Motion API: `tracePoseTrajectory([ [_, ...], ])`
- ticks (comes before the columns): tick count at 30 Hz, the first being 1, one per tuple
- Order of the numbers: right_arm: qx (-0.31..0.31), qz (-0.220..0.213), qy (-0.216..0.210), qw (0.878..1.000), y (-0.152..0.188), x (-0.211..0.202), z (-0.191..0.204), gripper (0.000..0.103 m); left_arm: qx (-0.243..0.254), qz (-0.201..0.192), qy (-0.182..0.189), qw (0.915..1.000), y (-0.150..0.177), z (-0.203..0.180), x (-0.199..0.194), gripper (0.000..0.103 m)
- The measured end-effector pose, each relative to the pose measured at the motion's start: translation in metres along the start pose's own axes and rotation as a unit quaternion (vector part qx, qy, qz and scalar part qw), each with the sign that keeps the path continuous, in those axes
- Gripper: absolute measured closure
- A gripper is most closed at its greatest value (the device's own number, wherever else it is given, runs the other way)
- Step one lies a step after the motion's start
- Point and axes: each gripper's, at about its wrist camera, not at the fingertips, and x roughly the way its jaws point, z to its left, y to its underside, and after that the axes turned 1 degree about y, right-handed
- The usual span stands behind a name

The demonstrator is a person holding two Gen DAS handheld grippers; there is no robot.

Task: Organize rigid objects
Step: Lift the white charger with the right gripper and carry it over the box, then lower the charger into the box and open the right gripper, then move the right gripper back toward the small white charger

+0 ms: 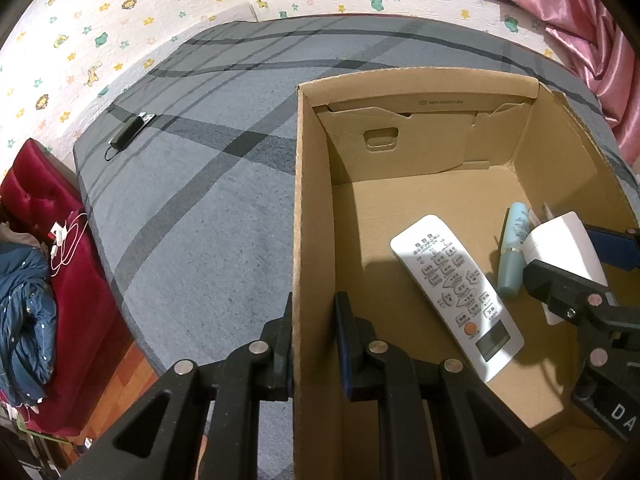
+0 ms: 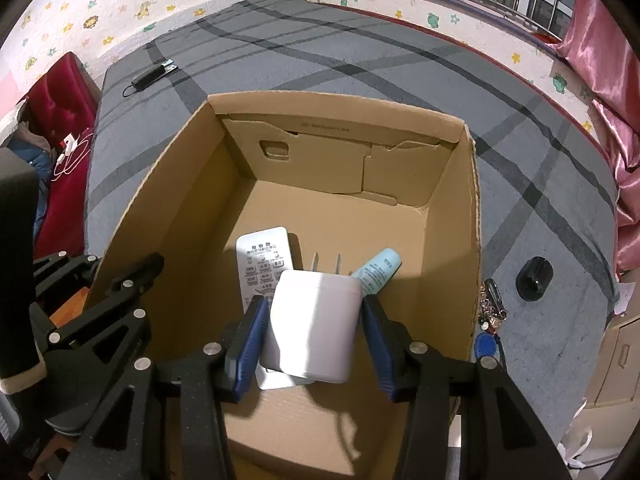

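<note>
We look down into an open cardboard box (image 2: pixel 448 208) that sits on a bed covered with a grey striped blanket (image 2: pixel 360 60). Our right tongs (image 2: pixel 314 336) reach into the box and have a white plug-in charger (image 2: pixel 312 328) between their two blue-lined fingers (image 2: pixel 250 344); the left finger touches the charger's side, while a thin gap shows at the right finger, so we cannot tell whether the grip is firm. The charger's two metal prongs (image 2: pixel 326 262) point straight ahead, away from the tongs. Just beyond and to the left of the right tongs, partly under the charger, a white remote control (image 2: pixel 260 264) lies flat on the box floor. Ahead and to the right, a pale blue tube (image 2: pixel 378 270) lies slanted beside the prongs. Our left tongs (image 1: pixel 314 344) straddle the left wall of the box (image 1: pixel 312 200), one finger outside and one inside; the outer finger presses the cardboard and the inner one stands a little apart from it, so the tongs are partly open. To the right of the right tongs, outside the box, a bunch of keys (image 2: pixel 492 308) and a small black round object (image 2: pixel 534 278) rest on the blanket. Far ahead and to the left, a black device with a cord (image 2: pixel 150 76) lies near the bed's edge.
</note>
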Motion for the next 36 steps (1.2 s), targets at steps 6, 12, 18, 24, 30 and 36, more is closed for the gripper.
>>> tracePoseTrajectory([
  [6,-0.002,0.005,-0.001,1.000,0.000,0.001,-0.001,0.051,0.001,0.000,-0.001,1.0000,0.000,-0.001,0.000,0.086],
  [12,0.001,0.002,-0.012,1.000,-0.001,-0.001,-0.001,0.050,0.000,0.000,-0.002,1.0000,0.000,-0.001,0.000,0.086],
  [18,0.002,-0.001,-0.010,1.000,0.000,-0.005,-0.001,0.050,-0.001,0.000,-0.003,1.0000,0.000,0.000,0.000,0.086],
  [24,0.007,-0.008,-0.009,1.000,-0.001,-0.011,-0.005,0.048,0.001,0.001,-0.005,1.0000,0.000,-0.001,-0.001,0.086],
  [30,0.009,-0.018,-0.009,1.000,-0.002,-0.020,-0.007,0.047,0.002,0.001,-0.006,1.0000,-0.001,-0.002,-0.001,0.086],
  [36,0.010,-0.029,-0.003,1.000,-0.002,-0.031,-0.011,0.042,0.003,0.001,-0.008,1.0000,0.000,-0.001,-0.001,0.086],
])
